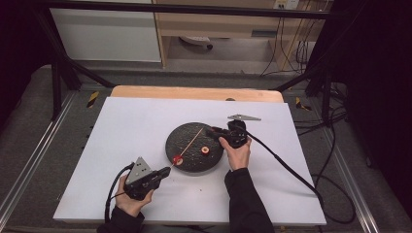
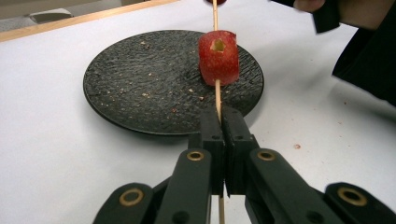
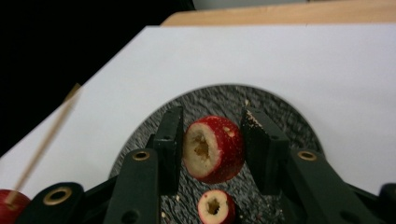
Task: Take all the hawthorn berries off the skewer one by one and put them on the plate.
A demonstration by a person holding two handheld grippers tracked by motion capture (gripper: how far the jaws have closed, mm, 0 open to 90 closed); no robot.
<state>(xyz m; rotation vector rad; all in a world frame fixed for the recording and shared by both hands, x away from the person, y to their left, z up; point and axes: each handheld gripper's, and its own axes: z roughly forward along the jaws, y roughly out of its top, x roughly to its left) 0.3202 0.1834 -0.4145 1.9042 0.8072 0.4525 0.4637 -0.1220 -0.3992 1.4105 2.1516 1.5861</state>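
A thin wooden skewer (image 2: 216,95) runs over the black round plate (image 1: 187,138). One cored red fruit piece (image 2: 218,57) is threaded on it, low on the stick (image 1: 177,159). My left gripper (image 2: 219,112) is shut on the skewer's near end, just off the plate's front left edge (image 1: 166,170). My right gripper (image 3: 212,113) hovers over the plate's far right side (image 1: 210,131), shut on a second cored red fruit piece (image 3: 212,148) close to the skewer's tip. A third, smaller piece (image 3: 214,206) lies on the plate (image 1: 205,150).
The plate sits mid-way on a white sheet (image 1: 126,131) covering a wooden table (image 1: 194,92). Crumbs dot the plate (image 2: 144,70). Cables trail from both grippers; the right one (image 1: 291,170) curls off the sheet's right side. Dark frame bars (image 1: 63,58) stand behind.
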